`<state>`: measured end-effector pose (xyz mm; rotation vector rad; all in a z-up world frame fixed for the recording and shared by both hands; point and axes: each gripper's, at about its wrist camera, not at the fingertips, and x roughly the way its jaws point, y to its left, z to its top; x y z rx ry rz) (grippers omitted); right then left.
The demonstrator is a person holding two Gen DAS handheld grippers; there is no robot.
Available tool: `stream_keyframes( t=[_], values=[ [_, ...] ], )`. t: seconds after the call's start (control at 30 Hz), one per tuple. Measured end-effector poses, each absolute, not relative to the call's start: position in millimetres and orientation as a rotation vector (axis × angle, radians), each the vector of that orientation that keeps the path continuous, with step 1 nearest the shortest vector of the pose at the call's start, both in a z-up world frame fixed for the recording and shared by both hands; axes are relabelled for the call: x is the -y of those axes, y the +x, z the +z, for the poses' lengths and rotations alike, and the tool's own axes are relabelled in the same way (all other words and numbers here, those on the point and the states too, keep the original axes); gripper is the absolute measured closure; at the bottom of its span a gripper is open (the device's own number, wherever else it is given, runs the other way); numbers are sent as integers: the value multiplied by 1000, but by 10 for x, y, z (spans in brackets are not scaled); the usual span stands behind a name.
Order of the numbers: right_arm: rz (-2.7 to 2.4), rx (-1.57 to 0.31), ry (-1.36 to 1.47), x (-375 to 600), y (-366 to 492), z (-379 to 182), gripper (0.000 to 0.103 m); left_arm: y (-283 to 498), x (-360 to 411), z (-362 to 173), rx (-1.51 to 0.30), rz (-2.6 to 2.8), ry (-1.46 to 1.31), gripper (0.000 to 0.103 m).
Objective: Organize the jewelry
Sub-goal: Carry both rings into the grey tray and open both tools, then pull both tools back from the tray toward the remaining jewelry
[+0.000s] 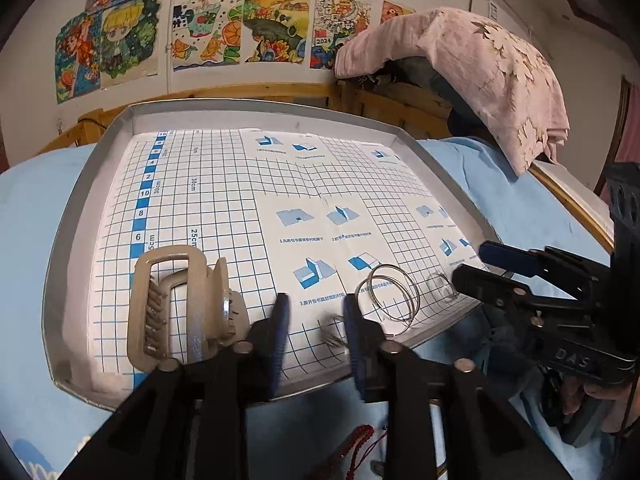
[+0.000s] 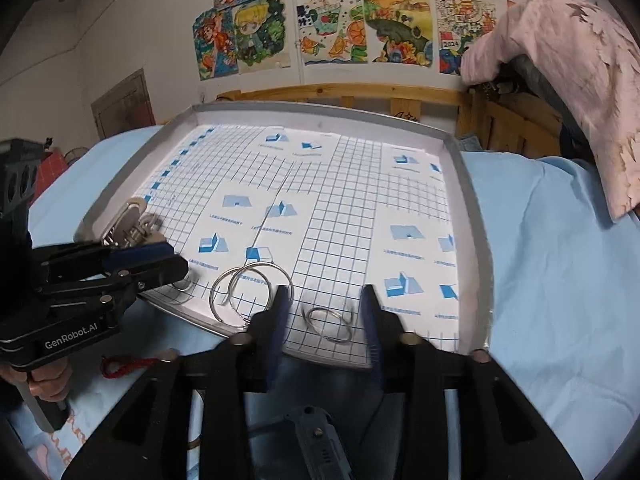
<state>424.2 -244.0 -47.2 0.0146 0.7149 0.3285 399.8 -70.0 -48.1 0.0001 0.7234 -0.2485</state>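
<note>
Left wrist view: the left gripper (image 1: 316, 312) has its fingers apart over the near edge of a grid-lined tray (image 1: 92, 184), a small blurred ring (image 1: 332, 332) lying loose between them, a beige hair claw (image 1: 180, 308) just left and two linked large rings (image 1: 390, 294) just right. Right wrist view: the right gripper (image 2: 326, 308) has its fingers spread, not touching a small metal ring (image 2: 330, 324) lying between them, with the large rings (image 2: 250, 294) just left.

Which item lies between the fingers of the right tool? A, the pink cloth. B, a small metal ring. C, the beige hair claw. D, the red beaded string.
B: in the right wrist view a small metal ring lies on the grid paper between the fingers of the right tool, whose pads do not touch it.
</note>
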Motion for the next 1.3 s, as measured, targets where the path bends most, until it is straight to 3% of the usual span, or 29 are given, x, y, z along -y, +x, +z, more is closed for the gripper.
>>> stream_keyframes(
  t=[0.1,0.27,0.33,0.4,0.6,0.83,1.3],
  values=[
    [317,-708,28,2496,4201,-451,57,3931,692,-432,-697,-248,-17,42],
    [274,-662,61,2709,4023,-344,55,3709,666,-263,-623,-250,-44,37],
    [252,-625,76,2801,3889,-269,47,3579,643,-181,-576,-245,-58,17],
    [231,-566,100,2882,3711,-175,37,3430,609,-109,-525,-228,-77,5],
    [185,-385,129,2967,3116,96,6,2990,480,66,-412,-180,-125,0],
    [114,-230,140,2920,2369,242,4,2353,275,193,-322,-121,-106,0],
    [146,-196,89,2559,1421,169,4,1415,-170,69,-331,-69,-121,0]
  ],
)
